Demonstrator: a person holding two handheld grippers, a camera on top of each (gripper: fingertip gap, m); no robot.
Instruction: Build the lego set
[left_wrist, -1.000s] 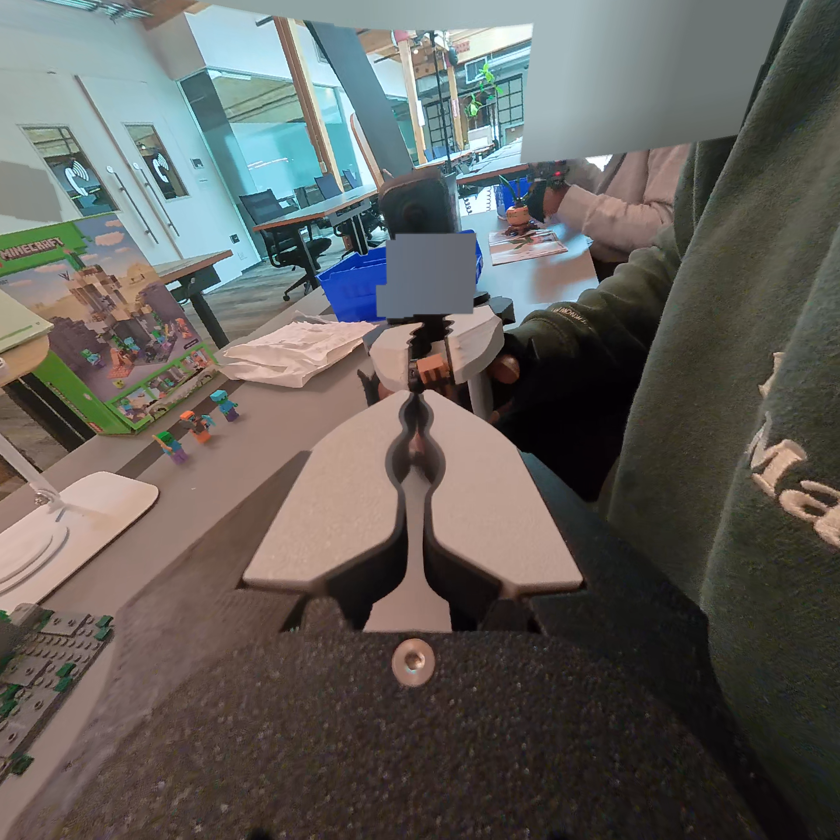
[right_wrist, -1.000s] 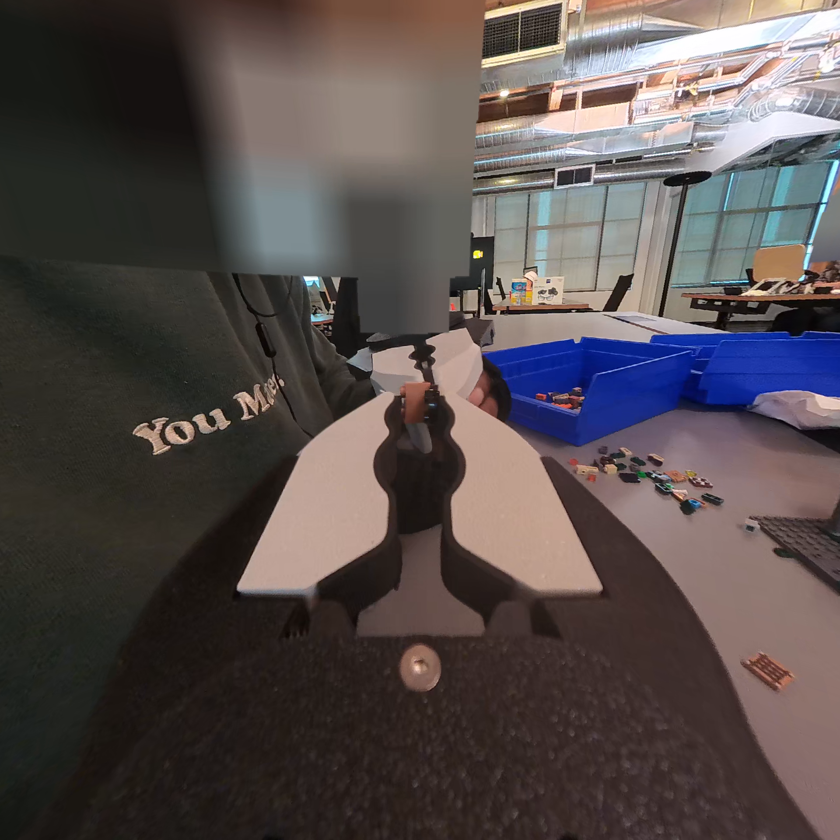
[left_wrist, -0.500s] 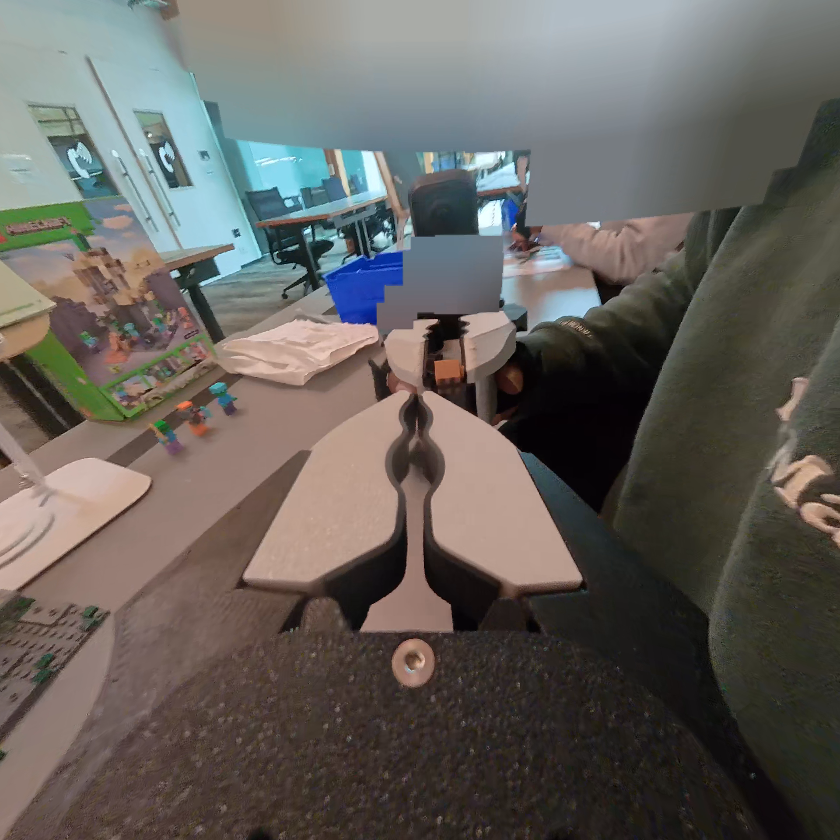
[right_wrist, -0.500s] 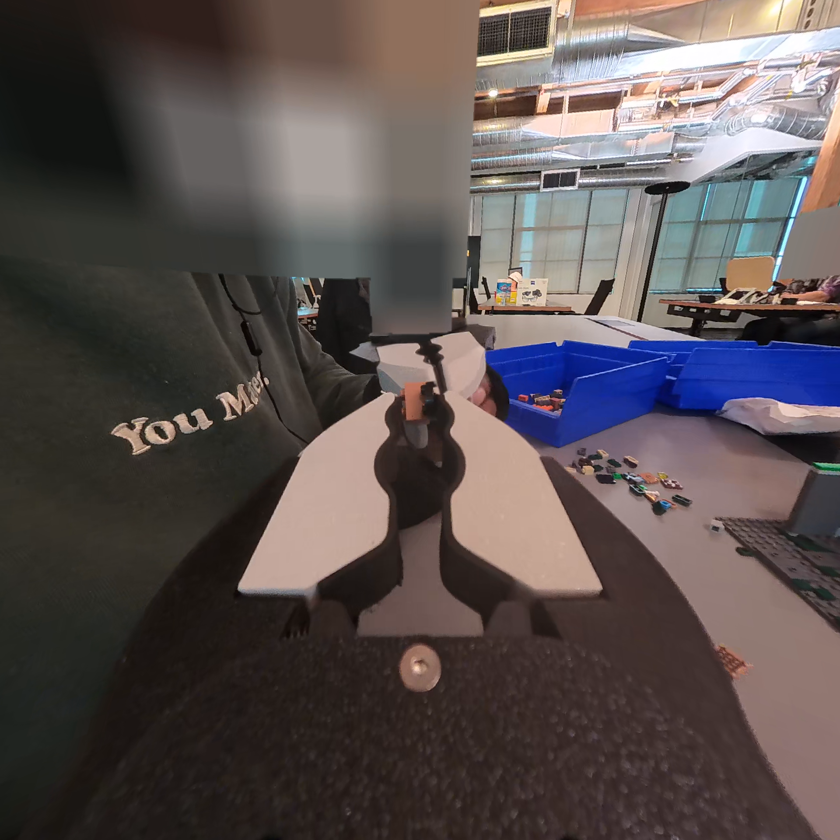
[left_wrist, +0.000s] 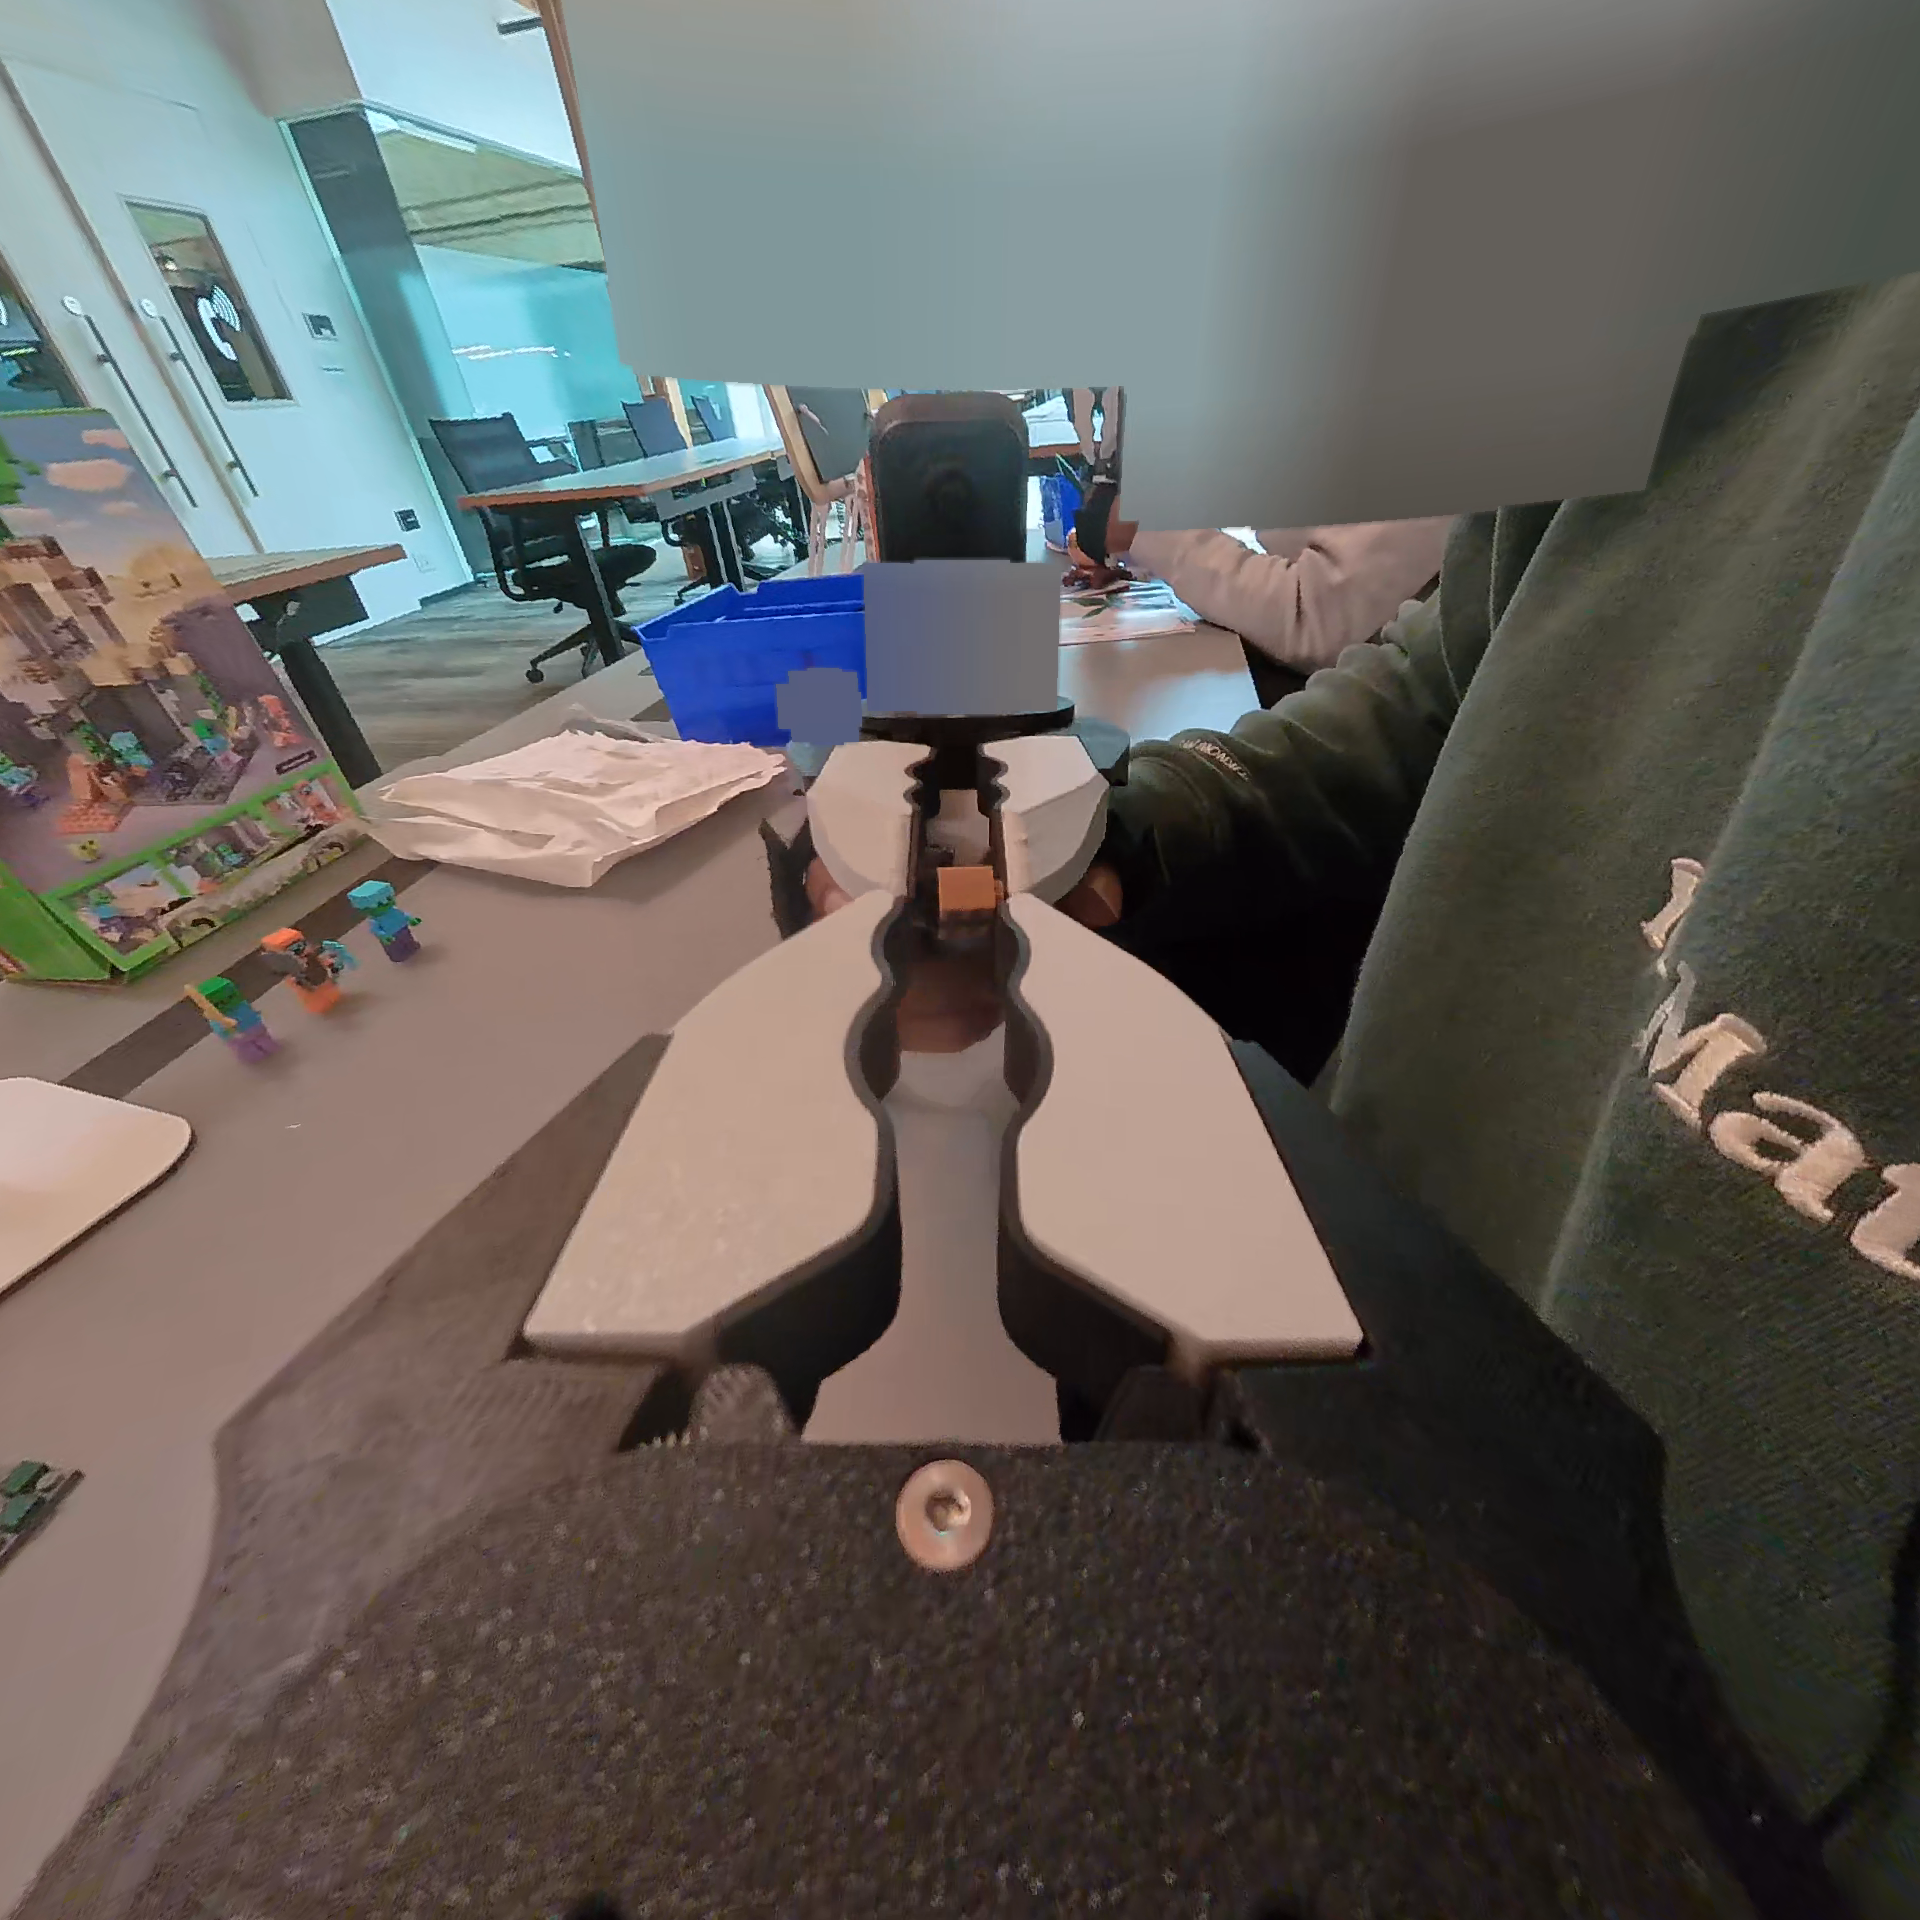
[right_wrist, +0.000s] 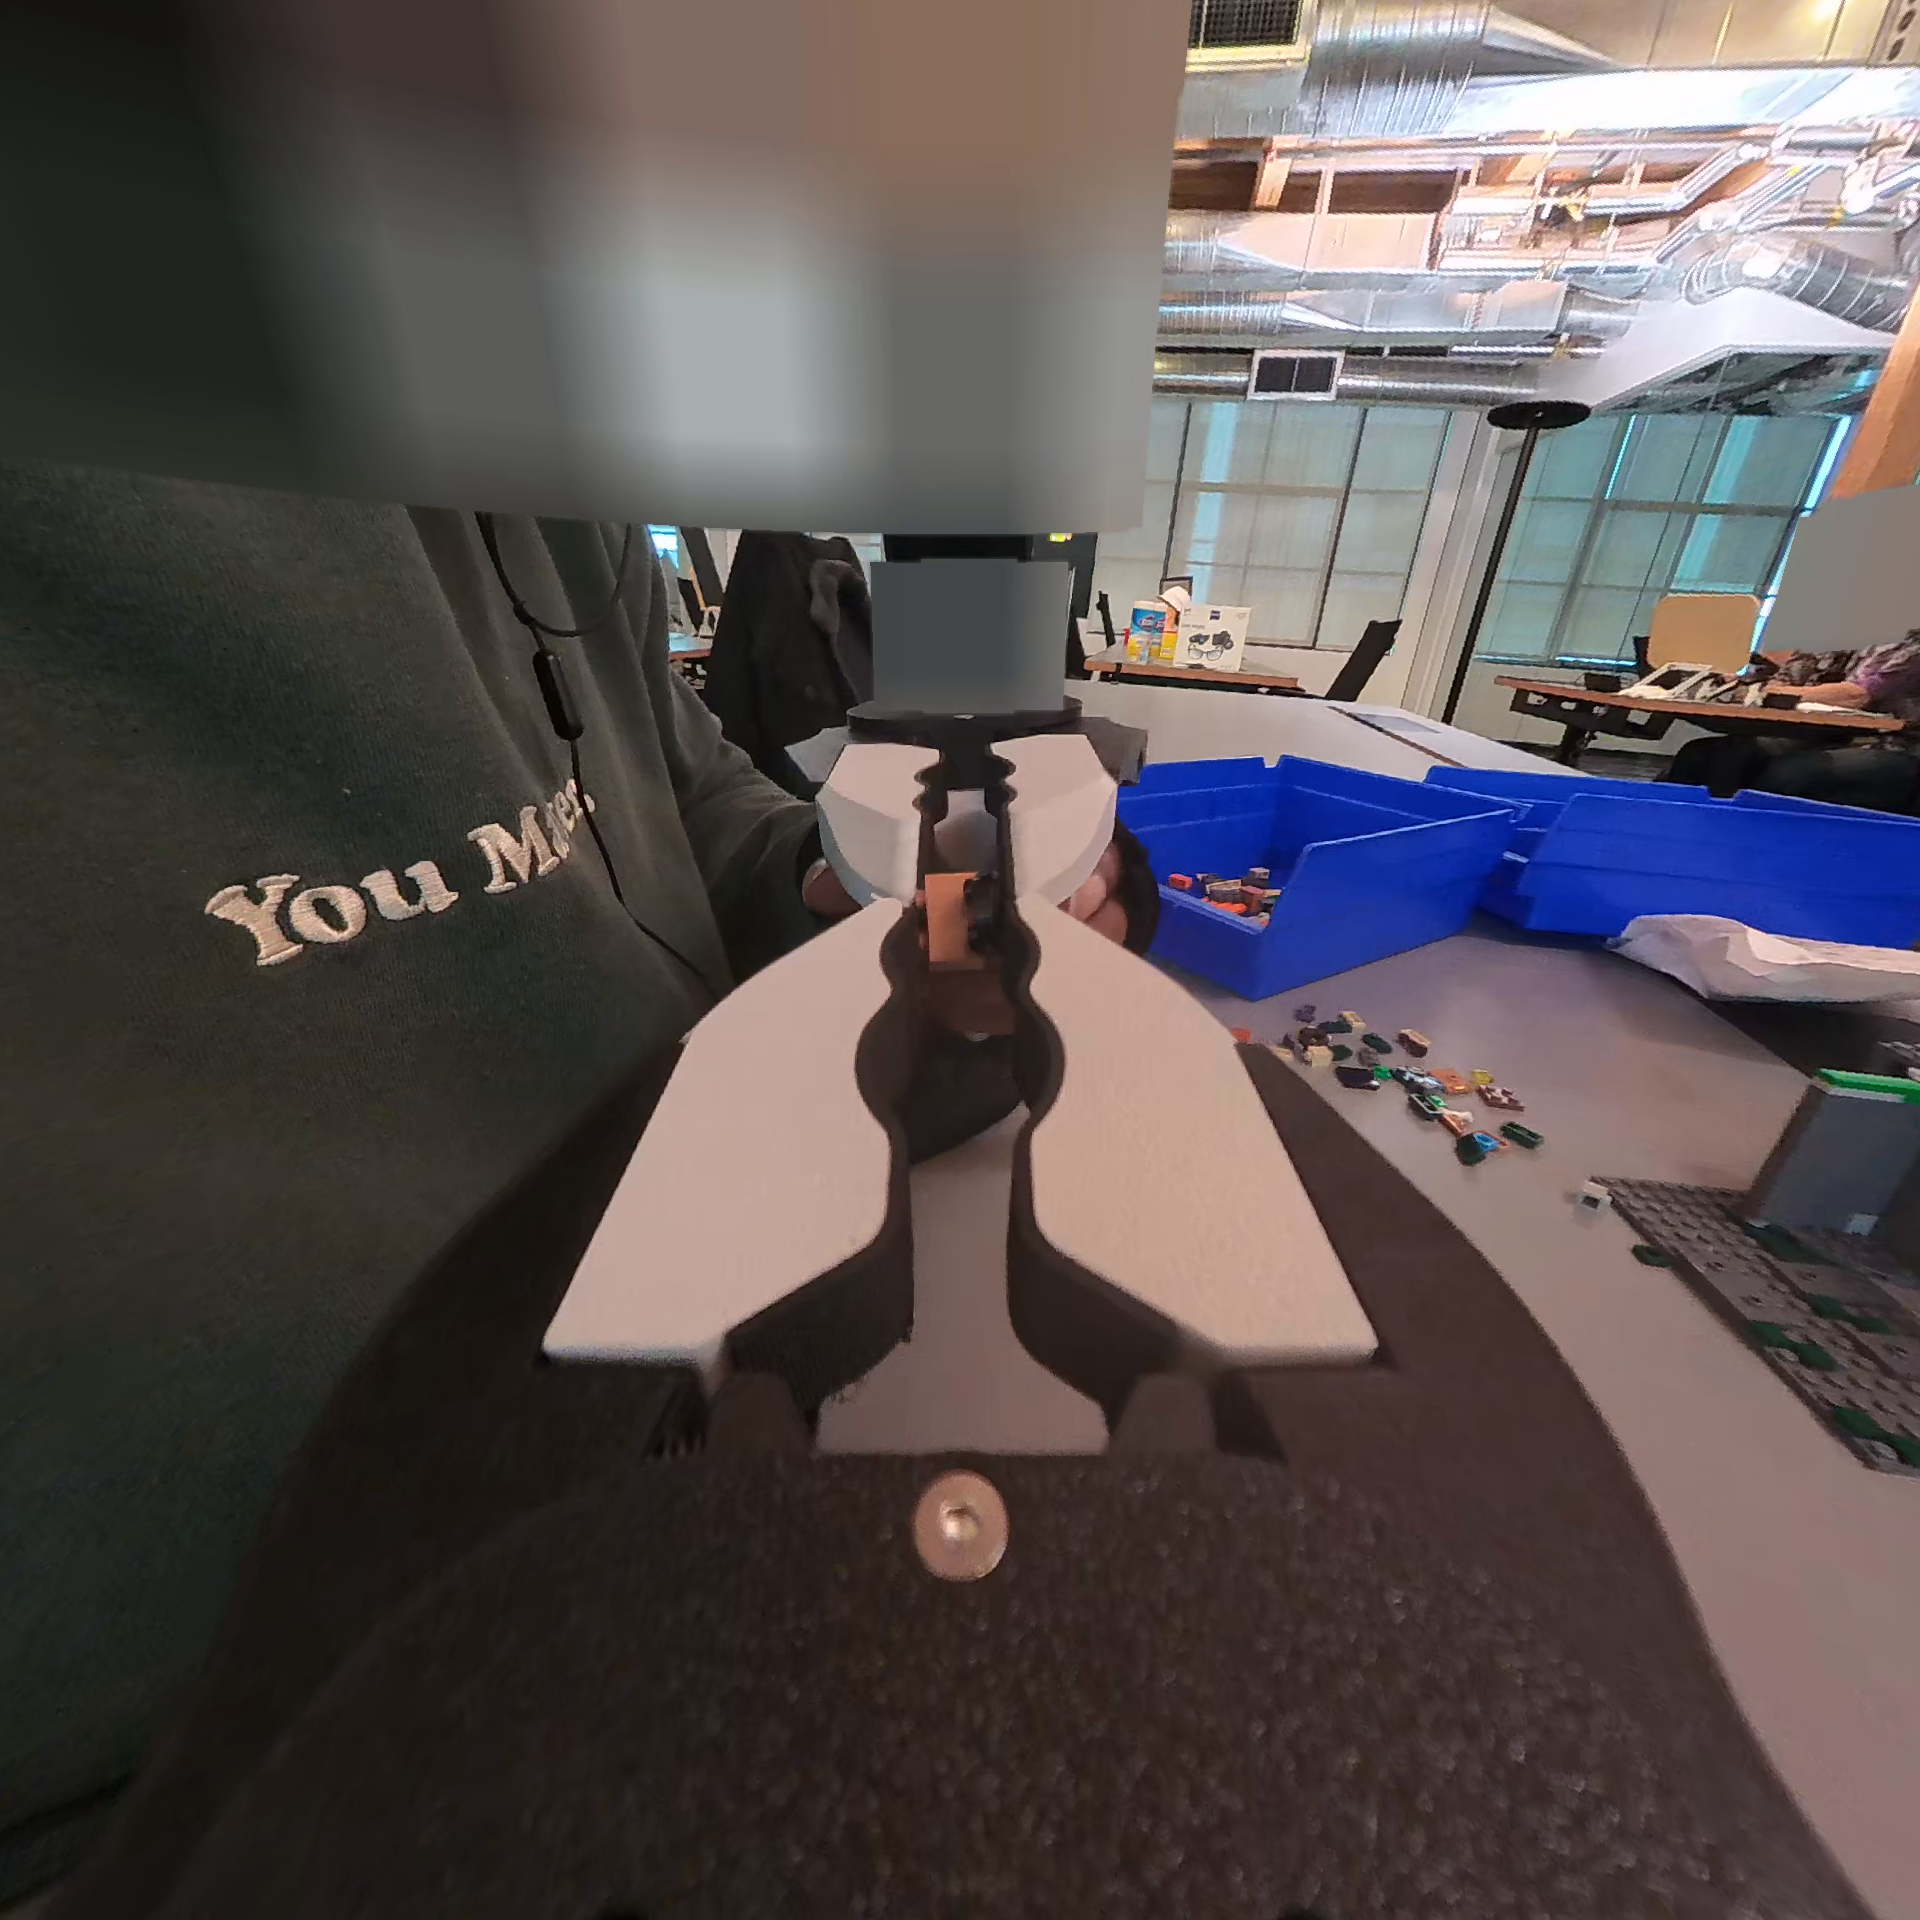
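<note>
Two grippers tip to tip, raised in front of person's chest, likely mating small parts in air.

Left wrist view: left gripper (left_wrist: 948, 925) jaws nearly together; orange brick (left_wrist: 966, 891) sits at tips (whose grip, cannot tell). Three minifigures (left_wrist: 312, 966) near table's left edge, by set box (left_wrist: 135, 727).

Right wrist view: right gripper (right_wrist: 961, 930) jaws nearly together, orange brick and black piece (right_wrist: 980, 902) at tips. Loose bricks (right_wrist: 1403, 1075) mid-table, grey baseplate (right_wrist: 1787, 1309) at right edge (build target, presumably).

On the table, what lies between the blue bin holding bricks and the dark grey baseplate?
A scatter of small loose lego pieces lies on the grey table between the blue bin and the baseplate. The right wrist view shows it.
</note>
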